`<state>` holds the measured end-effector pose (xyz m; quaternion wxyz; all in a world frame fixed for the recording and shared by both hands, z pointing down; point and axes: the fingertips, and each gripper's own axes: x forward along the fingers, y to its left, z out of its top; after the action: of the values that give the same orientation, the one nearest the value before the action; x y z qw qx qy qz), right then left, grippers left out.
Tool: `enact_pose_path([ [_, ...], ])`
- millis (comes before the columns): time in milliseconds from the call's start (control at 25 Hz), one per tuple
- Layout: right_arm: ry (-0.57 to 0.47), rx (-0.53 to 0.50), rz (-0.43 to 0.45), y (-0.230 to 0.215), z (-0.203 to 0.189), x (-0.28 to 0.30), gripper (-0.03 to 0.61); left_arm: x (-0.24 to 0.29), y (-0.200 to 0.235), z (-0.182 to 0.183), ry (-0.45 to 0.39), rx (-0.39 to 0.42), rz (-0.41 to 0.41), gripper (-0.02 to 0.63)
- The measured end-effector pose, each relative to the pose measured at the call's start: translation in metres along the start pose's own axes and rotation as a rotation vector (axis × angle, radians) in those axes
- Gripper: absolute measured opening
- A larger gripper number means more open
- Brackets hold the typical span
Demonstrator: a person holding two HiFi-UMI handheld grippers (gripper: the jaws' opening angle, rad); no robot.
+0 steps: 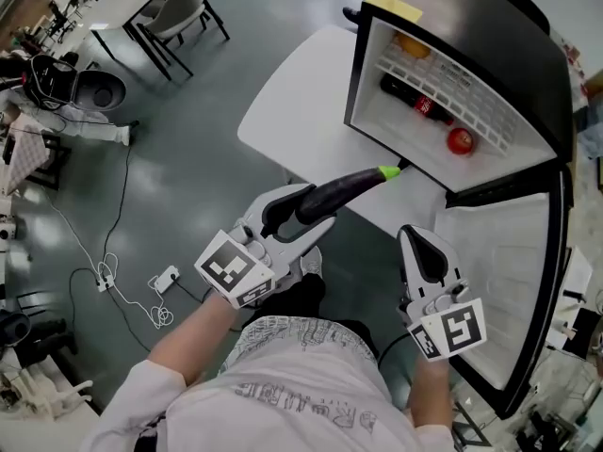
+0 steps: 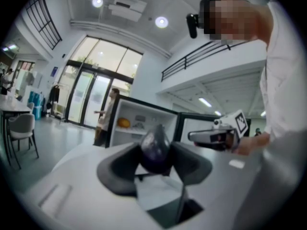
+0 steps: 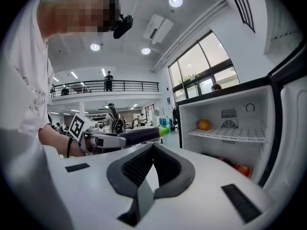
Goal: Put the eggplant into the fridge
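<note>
A long dark purple eggplant (image 1: 344,189) with a green stem points toward the open fridge (image 1: 452,92), its tip just short of the opening. My left gripper (image 1: 300,211) is shut on the eggplant's thick end, which fills the jaws in the left gripper view (image 2: 154,145). My right gripper (image 1: 415,236) hangs to the right by the fridge door (image 1: 499,281), pads together with nothing in them (image 3: 153,146). The right gripper view shows the eggplant (image 3: 139,135) level at its left and the fridge interior (image 3: 225,128) at its right.
The fridge stands on a white round table (image 1: 301,102). Inside are an orange (image 1: 412,45) on the wire shelf, a dark bottle (image 1: 415,102) and a red fruit (image 1: 460,140) below. A power strip (image 1: 165,278) with cables lies on the grey floor; a chair (image 1: 184,8) stands far left.
</note>
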<state>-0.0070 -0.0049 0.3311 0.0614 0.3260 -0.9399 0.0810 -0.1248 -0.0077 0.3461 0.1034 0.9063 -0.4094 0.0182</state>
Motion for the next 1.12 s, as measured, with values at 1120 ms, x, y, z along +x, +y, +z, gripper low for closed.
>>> enact_pose_path([
  [1120, -0.077, 0.006, -0.115, -0.073, 0.038, 0.051, 0.003, 0.1, 0.063, 0.042, 0.013, 0.103, -0.1, 0.213],
])
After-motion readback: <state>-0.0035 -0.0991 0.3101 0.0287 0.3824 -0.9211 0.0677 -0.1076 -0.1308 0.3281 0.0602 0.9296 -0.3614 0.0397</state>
